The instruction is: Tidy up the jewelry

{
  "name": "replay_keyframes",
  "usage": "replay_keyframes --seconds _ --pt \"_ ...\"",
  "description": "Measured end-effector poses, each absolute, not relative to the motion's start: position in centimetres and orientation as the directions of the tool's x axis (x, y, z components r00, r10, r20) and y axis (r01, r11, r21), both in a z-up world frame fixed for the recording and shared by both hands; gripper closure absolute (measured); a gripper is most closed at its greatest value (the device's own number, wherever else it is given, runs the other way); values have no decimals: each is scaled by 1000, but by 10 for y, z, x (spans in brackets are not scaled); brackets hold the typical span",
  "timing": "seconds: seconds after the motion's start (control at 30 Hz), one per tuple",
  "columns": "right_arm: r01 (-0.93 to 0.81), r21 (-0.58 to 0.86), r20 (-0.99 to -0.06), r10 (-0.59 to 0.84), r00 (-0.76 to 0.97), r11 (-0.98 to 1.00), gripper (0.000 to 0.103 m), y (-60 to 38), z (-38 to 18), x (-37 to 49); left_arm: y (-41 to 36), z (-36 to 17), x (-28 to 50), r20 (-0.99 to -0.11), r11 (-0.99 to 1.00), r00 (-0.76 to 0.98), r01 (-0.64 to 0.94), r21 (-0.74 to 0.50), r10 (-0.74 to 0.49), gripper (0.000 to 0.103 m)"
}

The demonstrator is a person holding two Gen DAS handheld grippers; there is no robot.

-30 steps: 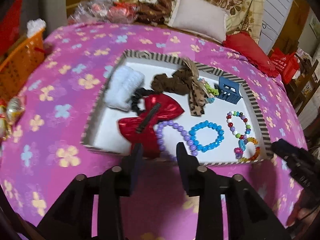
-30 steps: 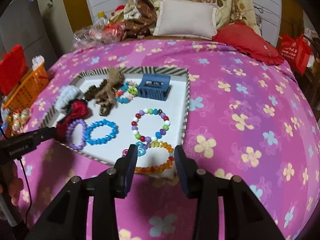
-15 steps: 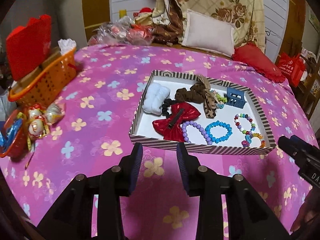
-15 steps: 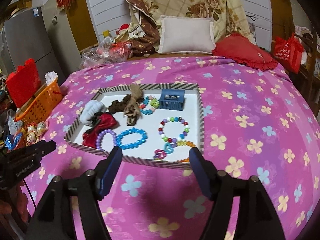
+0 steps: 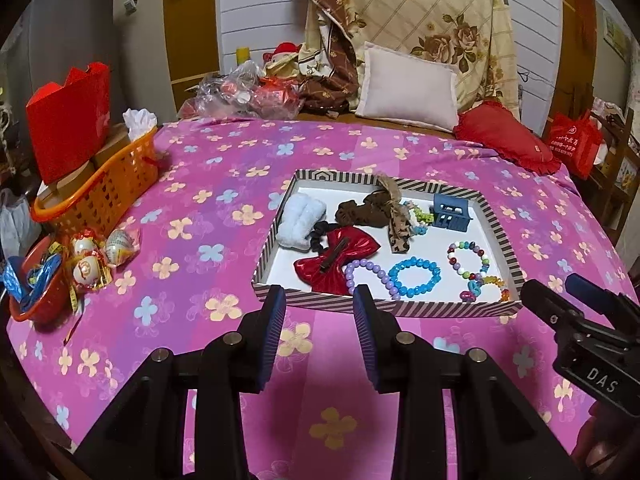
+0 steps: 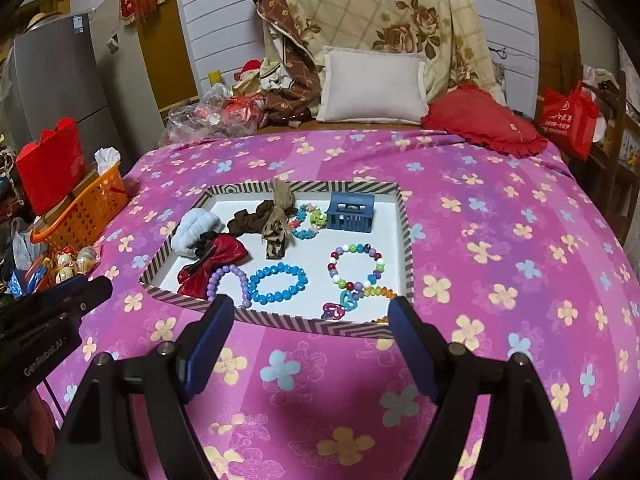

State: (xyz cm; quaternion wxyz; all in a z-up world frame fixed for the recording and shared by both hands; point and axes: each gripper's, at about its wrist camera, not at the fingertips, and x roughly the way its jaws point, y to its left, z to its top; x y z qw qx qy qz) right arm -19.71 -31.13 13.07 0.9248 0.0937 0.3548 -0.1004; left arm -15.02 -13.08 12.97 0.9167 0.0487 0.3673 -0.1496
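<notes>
- Striped card forms the tray (image 6: 407, 240) on the bed; the jewelry is found inside it.
- Within the tray, the blue bracelet (image 6: 279, 283) lies beside the purple bracelet (image 6: 229, 282); the multicoloured bracelet (image 6: 355, 266) sits toward the tray's right wall.
- Nothing is seen outside the tray, so the sorting is judged largely done.
- The left gripper (image 5: 319, 334) is held short of the tray, fingers parted, nothing between them.
- The right gripper (image 6: 311, 346) has just been opening; its fingers stand wide and empty.
</notes>
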Motion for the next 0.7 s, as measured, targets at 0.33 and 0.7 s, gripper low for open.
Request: replay_keyframes --seconds 0.33,0.7 --pt "258 86 -655 -141 742 962 16 -303 142 -206 -130 143 -161 -650 955 722 296 -19 -237 74" --pt "258 71 -620 -160 769 964 14 -296 157 -215 -131 157 -173 -607 954 758 300 -4 -241 74"
